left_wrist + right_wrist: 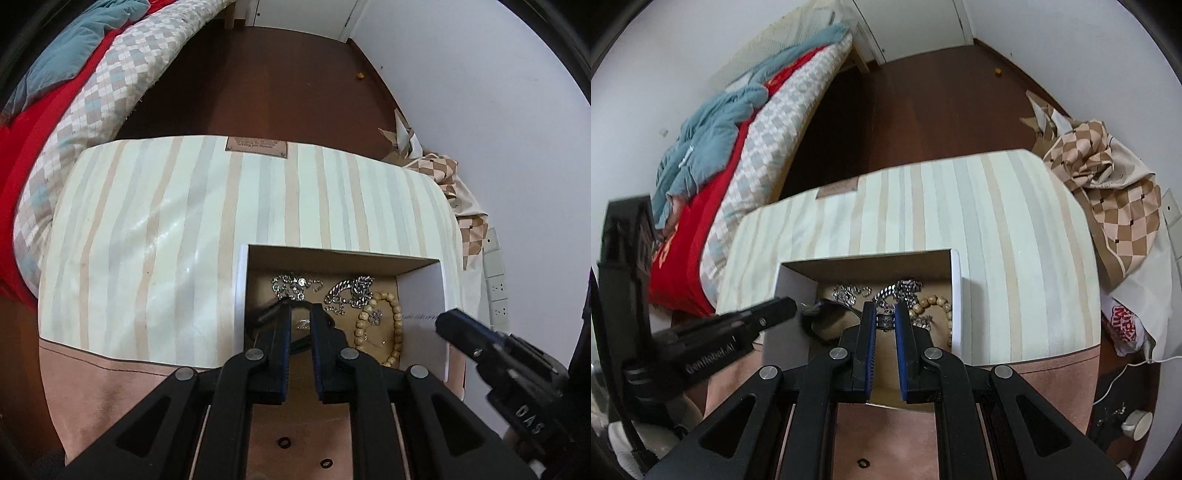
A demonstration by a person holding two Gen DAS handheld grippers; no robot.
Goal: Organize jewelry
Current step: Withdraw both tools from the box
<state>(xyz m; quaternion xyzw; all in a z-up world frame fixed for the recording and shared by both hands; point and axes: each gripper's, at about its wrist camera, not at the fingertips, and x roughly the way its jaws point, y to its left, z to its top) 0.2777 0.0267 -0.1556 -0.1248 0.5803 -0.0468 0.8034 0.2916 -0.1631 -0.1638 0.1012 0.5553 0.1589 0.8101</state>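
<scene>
- Bed with a checked quilt, red sheet and blue blanket lies beyond the ottoman, at its far left side.
- Ottoman, striped cream top over a pink base, carries the box at its near edge.
- Checked bag is slumped by the ottoman's far right corner.
- Box, open, white walls and brown floor, holds all the jewelry.
- Left gripper reaches into the box's left half; jaws a narrow gap apart, straddling a small silver piece and a black band. Whether they press on either I cannot tell.
- Right gripper dips into the box; jaws nearly closed around a small silver piece at the tips.
- Bead bracelet, wooden, lies along the box's right wall.
- Thick silver chain sits at the far wall, right of centre.
- Thinner silver chain sits at the far wall, to the left.
</scene>
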